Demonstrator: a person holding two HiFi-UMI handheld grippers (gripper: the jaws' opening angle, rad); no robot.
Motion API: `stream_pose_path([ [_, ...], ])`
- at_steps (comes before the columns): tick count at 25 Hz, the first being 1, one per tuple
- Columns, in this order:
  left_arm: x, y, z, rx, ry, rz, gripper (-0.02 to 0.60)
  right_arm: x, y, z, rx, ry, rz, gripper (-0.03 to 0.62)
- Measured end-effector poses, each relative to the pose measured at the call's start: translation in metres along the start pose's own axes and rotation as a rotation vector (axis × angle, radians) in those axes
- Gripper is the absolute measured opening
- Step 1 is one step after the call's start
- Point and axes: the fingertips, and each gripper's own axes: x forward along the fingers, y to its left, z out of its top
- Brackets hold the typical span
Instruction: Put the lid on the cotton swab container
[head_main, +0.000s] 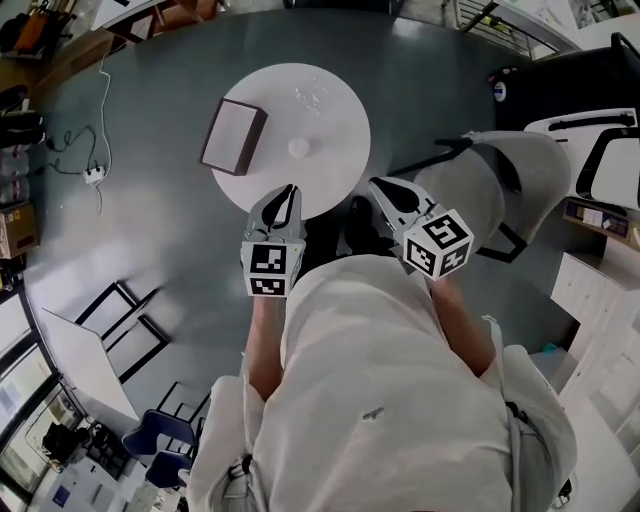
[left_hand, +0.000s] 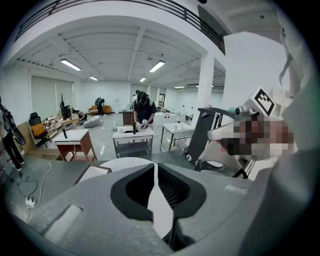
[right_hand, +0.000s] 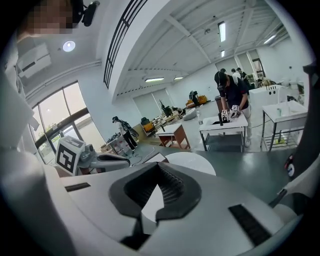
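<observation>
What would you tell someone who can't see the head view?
Seen from above, a person in white holds the left gripper and the right gripper, both shut and empty, pointing at a round white table. On it lie a flat box and small clear things too faint to identify.

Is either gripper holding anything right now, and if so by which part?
Nothing is held. The left gripper and right gripper both have their jaws shut and empty, near the round white table.

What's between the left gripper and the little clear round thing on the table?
Nothing. Head view shows bare round white table between left gripper and small clear round piece.
</observation>
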Motion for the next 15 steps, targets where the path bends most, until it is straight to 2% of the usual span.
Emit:
stream_pose_path([
  [5,0.02,0.025,-0.01,-0.014,-0.011,-0.037,0.018,0.021,0.02,0.008,-0.032,0.014,0.001,0.006],
  [8,0.033,0.029,-0.031,-0.044,0.019,-0.059,0.029,0.028,0.036,0.001,-0.043,0.056,0.006,0.006],
  [11,0.044,0.043,-0.045,-0.051,0.04,-0.048,0.078,0.036,0.047,0.009,-0.052,0.057,-0.015,0.006],
  [15,0.076,0.061,-0.064,-0.087,0.064,-0.023,0.145,0.048,0.038,0.016,-0.041,0.037,-0.08,0.006],
])
